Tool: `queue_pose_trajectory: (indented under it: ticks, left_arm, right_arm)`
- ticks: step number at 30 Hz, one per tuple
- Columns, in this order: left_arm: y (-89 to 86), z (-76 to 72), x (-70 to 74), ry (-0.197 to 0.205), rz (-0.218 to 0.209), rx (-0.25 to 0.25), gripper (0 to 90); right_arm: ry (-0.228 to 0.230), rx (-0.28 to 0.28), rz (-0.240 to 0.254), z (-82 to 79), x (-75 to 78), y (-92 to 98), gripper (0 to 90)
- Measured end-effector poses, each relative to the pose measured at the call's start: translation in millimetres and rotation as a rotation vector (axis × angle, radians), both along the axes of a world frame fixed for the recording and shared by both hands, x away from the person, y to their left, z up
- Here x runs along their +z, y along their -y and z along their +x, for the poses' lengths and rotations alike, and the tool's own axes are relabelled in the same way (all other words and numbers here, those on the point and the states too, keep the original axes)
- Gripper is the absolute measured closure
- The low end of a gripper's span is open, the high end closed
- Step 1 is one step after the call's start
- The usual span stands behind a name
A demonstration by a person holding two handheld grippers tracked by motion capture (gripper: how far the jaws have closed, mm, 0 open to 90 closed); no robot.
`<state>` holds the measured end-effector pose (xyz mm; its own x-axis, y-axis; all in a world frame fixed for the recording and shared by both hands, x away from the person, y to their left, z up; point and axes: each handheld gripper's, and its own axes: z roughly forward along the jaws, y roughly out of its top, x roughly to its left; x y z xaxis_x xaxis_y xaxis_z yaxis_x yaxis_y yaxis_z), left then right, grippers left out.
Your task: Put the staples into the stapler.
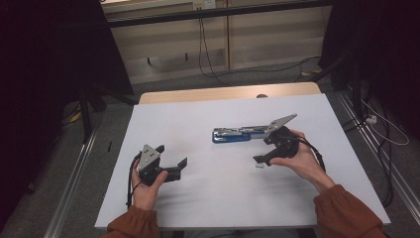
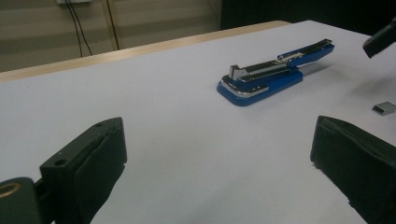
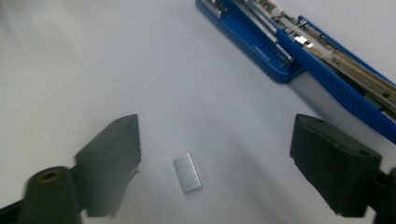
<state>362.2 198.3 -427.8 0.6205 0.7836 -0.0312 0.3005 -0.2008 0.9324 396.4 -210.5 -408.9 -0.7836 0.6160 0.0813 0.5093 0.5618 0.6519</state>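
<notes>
A: What's on my left?
B: My left gripper (image 1: 173, 166) rests released on the white table (image 1: 223, 198), jaws wide, nothing between them.
A: And the right?
B: My right gripper (image 3: 215, 168) is released too, jaws either side of the staple strip (image 3: 187, 173) lying flat, untouched. The blue stapler (image 1: 237, 134) lies opened just beyond.

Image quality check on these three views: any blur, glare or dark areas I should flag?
High view: dim, corners nearly black, white table evenly lit, no glare. Left gripper view: stapler fairly sharp, near pads soft. Right gripper view: staple strip readable, left pad smeared, soft shadow around it.
</notes>
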Motion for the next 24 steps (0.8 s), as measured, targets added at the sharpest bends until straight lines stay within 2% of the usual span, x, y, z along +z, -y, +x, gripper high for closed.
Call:
queue_pose_trajectory:
  ticks: [2,7,10,13,16,21,24]
  left_arm:
    - [-0.5,0.4,-0.4,-0.004,-0.002,0.005,3.6]
    - [2.0,0.6,-1.5,-0.008,0.019,-0.008,3.7]
    - [2.4,0.5,-1.7,-0.008,0.016,-0.010,3.8]
    - [1.7,1.0,-1.8,-0.008,0.017,-0.003,3.9]
    - [1.9,0.6,-1.5,-0.002,0.021,-0.001,3.8]
    - [3.7,-2.8,0.9,0.018,0.021,-0.010,3.9]
    - [4.5,-2.8,0.2,0.015,0.025,-0.016,4.0]
  right_arm:
    - [-0.018,0.026,-0.036,-0.4,-0.4,-1.3,25.8]
    - [-0.048,0.062,-0.085,0.2,-0.9,-2.1,35.0]
    - [-0.067,0.078,-0.104,2.3,-1.3,-1.1,36.8]
    - [-0.090,0.106,-0.109,4.0,-1.6,-1.1,43.5]
    - [-0.091,0.135,-0.123,5.0,-3.8,-2.7,47.8]
    - [-0.096,0.154,-0.136,5.4,-7.1,-6.0,51.1]
    - [-0.100,0.162,-0.151,5.4,-8.7,-7.3,52.9]
